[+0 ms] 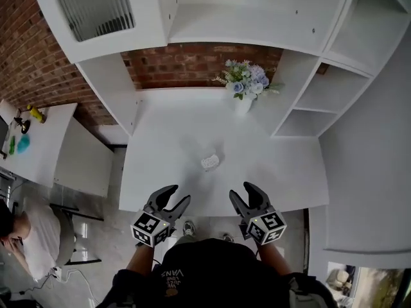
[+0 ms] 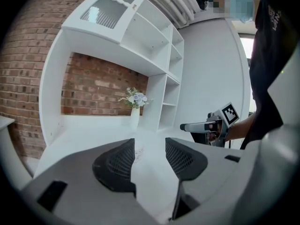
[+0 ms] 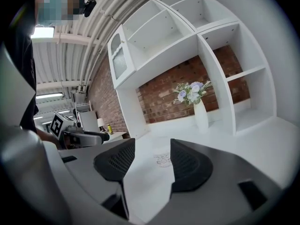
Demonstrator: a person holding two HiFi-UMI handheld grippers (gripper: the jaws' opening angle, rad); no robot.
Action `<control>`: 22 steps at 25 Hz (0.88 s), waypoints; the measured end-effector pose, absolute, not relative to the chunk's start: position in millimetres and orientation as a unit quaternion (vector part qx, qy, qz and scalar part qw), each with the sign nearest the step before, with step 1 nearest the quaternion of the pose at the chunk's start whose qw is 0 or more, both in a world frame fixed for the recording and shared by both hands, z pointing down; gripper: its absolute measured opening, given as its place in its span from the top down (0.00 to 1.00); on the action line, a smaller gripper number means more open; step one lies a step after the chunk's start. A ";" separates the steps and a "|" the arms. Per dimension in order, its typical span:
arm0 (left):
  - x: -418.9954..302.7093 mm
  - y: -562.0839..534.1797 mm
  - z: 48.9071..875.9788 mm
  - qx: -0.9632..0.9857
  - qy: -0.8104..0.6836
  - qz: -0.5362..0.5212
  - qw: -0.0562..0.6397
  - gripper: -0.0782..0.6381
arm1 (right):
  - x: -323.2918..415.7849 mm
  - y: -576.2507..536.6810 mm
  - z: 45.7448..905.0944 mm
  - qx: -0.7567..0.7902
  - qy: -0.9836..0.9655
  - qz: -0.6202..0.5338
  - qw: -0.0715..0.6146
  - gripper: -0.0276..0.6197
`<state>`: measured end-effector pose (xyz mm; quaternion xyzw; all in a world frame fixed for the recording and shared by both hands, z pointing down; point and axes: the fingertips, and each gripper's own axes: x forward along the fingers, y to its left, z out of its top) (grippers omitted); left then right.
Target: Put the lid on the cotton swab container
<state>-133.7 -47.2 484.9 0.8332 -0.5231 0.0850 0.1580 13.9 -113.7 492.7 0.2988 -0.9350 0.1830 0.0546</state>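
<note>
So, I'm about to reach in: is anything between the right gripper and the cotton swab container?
Nothing visible does. Only bare desk lies between the right gripper and the cotton swab container; the flower vase stands farther back, beyond it.

Small, seemingly clear cotton swab container stands centrally on white desk.

**Open run ahead of both tools**

Bare surface lies ahead of the left tool and right tool. Only the cotton swab container stands ahead, between them. The vase and shelf unit stand well beyond the right tool.
</note>
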 end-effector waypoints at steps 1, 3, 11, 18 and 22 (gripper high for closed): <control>-138.2 -51.9 486.0 0.840 -0.512 0.088 0.158 0.63 | 9.8 -115.0 493.9 0.308 -0.932 0.182 0.052 0.63; -146.3 -61.3 488.8 0.852 -0.490 0.096 0.157 0.63 | 3.2 -118.5 496.2 0.327 -0.927 0.178 0.048 0.63; -161.9 -90.7 506.7 0.894 -0.399 0.133 0.154 0.62 | -8.6 -124.6 507.5 0.400 -0.899 0.172 0.047 0.63; -163.4 -109.0 527.7 0.911 -0.351 0.151 0.155 0.62 | -19.2 -127.8 520.3 0.413 -0.894 0.160 0.065 0.62; -156.9 -122.7 536.0 0.915 -0.338 0.149 0.161 0.62 | -24.8 -131.2 538.4 0.398 -0.901 0.155 0.076 0.62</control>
